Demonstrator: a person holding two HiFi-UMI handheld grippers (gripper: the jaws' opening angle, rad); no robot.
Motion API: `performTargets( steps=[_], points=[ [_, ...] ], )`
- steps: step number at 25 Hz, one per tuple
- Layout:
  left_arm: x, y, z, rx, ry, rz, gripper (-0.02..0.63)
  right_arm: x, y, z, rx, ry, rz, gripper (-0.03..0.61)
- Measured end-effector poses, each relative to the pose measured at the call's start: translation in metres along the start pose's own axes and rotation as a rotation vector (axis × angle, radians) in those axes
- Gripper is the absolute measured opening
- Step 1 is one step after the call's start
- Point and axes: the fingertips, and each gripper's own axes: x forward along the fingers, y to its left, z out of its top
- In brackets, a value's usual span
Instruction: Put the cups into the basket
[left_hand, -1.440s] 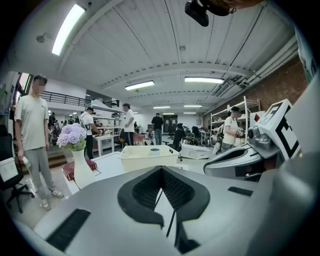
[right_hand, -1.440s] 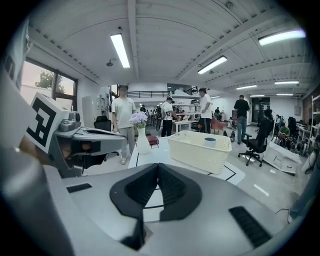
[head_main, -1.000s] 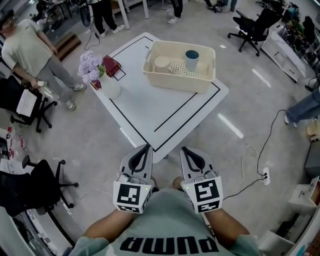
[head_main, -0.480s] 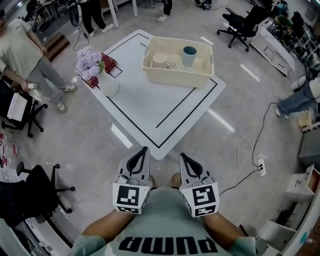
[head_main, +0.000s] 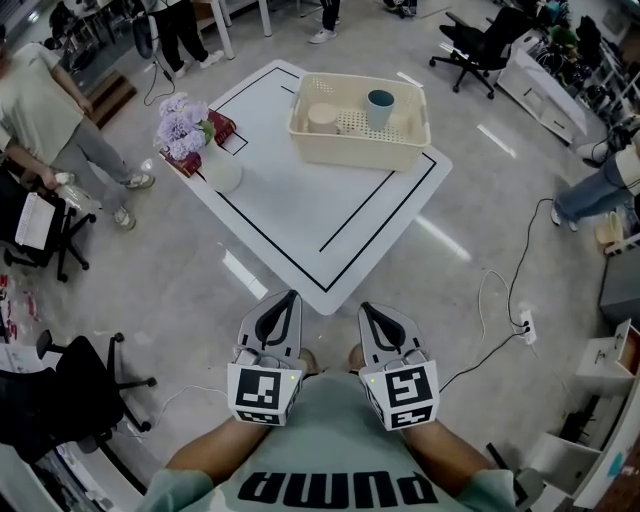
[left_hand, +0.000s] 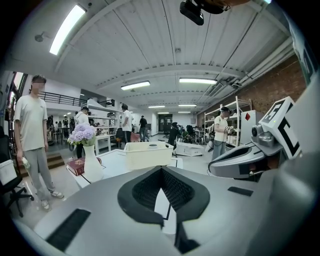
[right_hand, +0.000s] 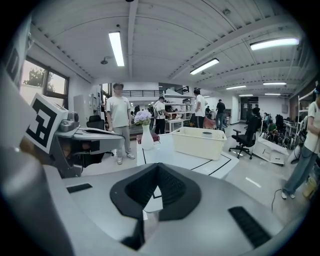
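In the head view, a blue cup (head_main: 380, 108) and a cream cup (head_main: 323, 118), pale against the basket (head_main: 360, 152), are being shown standing inside it, by the table's (head_main: 300, 225) far right edge. The left gripper (head_main: 289, 296) and right gripper (head_main: 366, 308) are being held closed and empty. In the left gripper view, then the right, all but one cup rim is being hidden by the basket wall.

A teal cup (head_main: 380, 108) and a cream cup (head_main: 323, 118) sit inside the cream basket (head_main: 358, 152).

Bright, even light from ceiling tubes (right_hand: 116, 47), glare streaks on the floor (head_main: 455, 250) (fisheye bending, dark corners)
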Motion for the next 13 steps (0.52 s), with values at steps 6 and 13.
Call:
performTargets(
  steps=[6,13],
  points=[
    [-0.0016,-0.0036,0.0007,-0.002,-0.006,-0.010,0.006,-0.0045,-0.0007,-0.0015,0.000,0.000,-0.007,0.011],
    [-0.0032,-0.0051,0.0052,-0.014,-0.003,-0.017,0.006,-0.0089,0.0001,0.0023,-0.003,0.003,-0.009,0.011]
  ],
)
